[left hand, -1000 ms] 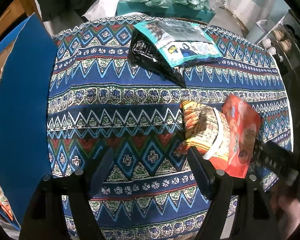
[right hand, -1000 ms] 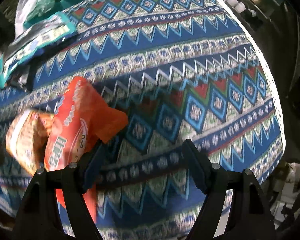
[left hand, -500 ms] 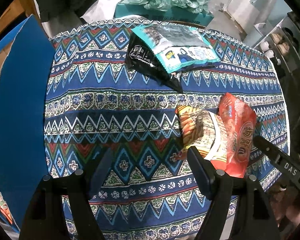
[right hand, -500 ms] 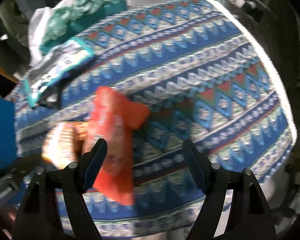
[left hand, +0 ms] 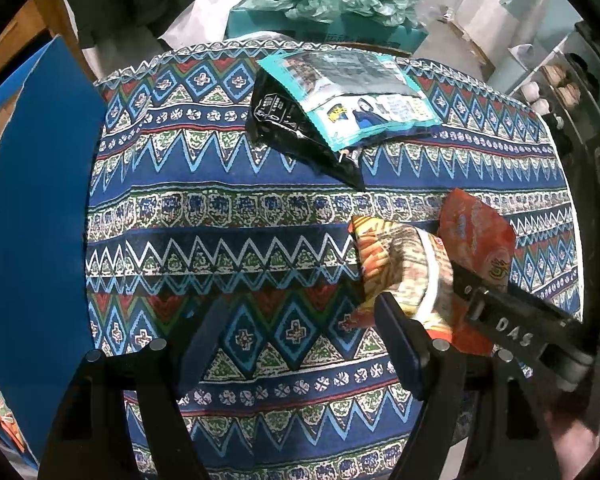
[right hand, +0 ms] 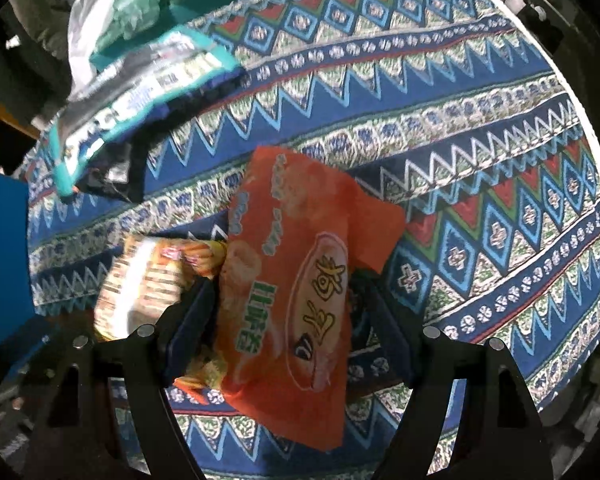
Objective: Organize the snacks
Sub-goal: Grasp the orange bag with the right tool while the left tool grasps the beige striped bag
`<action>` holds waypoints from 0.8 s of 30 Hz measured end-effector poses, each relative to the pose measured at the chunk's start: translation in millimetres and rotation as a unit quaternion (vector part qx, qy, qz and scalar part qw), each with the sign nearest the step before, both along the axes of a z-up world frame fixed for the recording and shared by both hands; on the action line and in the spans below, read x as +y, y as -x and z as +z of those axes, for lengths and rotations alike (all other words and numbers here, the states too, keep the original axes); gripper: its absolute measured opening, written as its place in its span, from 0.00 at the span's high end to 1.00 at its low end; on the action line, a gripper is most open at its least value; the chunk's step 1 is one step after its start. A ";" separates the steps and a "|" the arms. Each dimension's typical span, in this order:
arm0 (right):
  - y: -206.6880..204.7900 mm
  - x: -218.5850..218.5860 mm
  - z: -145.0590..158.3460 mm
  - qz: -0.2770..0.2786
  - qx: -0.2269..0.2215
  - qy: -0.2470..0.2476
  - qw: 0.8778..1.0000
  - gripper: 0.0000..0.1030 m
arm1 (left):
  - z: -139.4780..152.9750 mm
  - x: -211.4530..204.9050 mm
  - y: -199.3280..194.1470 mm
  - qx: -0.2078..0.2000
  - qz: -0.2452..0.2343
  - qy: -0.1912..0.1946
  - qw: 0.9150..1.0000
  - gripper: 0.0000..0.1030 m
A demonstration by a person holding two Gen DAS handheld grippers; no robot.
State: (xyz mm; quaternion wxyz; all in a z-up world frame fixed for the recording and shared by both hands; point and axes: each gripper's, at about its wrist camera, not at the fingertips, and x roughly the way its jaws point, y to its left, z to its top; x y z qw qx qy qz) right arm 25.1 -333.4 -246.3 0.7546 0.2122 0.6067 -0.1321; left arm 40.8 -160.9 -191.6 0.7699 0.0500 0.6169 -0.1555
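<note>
Orange crinkled snack bag (right hand: 296,312), yellow lettering.

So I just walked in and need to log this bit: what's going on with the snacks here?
A person is sorting snack packets on a round table with a patterned cloth. The right hand-held gripper is open, straddling the orange packet, which lies partly on a yellow-striped packet; nothing is gripped yet. The left hand-held gripper hangs open and empty over bare cloth. A teal packet lies on a black one at the far side.
</note>
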 end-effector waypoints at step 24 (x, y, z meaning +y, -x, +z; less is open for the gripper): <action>77.2 -76.3 -0.9 0.026 0.025 0.054 0.998 0.25 | -11.2 -66.9 7.1 0.023 -0.037 0.018 0.999 0.16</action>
